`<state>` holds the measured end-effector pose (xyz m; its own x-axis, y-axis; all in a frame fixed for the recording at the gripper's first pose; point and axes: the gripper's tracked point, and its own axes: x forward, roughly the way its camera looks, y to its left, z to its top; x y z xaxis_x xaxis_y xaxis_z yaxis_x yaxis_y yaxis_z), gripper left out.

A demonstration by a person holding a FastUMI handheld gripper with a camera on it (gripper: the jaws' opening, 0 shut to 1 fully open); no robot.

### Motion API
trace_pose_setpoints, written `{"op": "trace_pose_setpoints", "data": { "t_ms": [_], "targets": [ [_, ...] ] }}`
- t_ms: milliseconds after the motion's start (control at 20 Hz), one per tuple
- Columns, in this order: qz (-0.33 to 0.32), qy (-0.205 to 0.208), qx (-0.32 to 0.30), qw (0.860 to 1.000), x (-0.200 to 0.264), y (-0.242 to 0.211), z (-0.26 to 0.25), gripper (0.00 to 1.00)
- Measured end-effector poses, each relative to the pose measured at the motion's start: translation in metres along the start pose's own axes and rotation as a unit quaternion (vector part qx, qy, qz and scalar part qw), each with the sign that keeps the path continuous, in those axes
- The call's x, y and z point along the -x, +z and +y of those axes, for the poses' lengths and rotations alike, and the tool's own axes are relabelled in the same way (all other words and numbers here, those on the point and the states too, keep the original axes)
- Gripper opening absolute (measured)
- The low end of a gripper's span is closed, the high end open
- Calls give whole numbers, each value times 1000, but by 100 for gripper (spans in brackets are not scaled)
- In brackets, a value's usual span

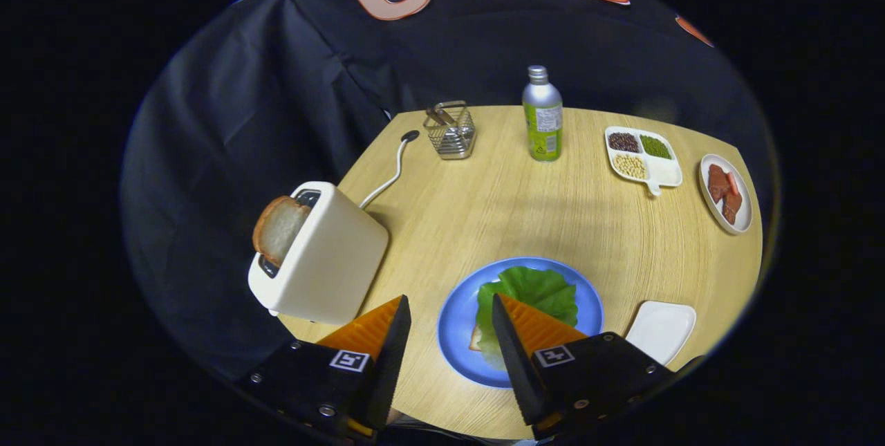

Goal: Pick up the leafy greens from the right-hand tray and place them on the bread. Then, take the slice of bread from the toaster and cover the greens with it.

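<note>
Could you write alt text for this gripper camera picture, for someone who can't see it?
An open gripper hovers empty over a blue plate where leafy greens lie on bread. Beside it, a toaster holds a bread slice.

Table (525,218): toaster (325,266) near left, bread slice (278,228) in it; plate (456,321) near centre, leafy greens (536,290) on it; tray (662,328) near right; bottle (542,114) far centre; open gripper (449,325) above the plate's left edge.

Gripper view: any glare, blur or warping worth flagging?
Gripper view: fisheye bends the table edge; sharp focus throughout; bottle casts a soft shadow toward the plate; no harsh glare; gripper jaws open, holding nothing.
</note>
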<state>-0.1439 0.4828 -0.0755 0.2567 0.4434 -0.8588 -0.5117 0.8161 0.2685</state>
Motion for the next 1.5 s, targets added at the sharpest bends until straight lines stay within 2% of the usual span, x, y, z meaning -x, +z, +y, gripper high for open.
{"op": "trace_pose_setpoints", "data": {
  "t_ms": [100,200,350,500,650,950,1100,1300,1500],
  "targets": [
    [-2,-4,9,1000,4,11,20,80],
    [4,-20,32,999,5,17,38,82],
    [17,-11,45,999,1,28,77,87],
    [24,-4,54,998,-8,39,114,87],
    [44,23,53,997,-25,39,145,87],
    [67,11,51,996,-55,53,179,87],
    [79,9,24,997,-66,54,189,82],
    [98,-18,9,995,-81,50,184,71],
    [92,-19,1,996,-87,55,188,53]
  ]
}}
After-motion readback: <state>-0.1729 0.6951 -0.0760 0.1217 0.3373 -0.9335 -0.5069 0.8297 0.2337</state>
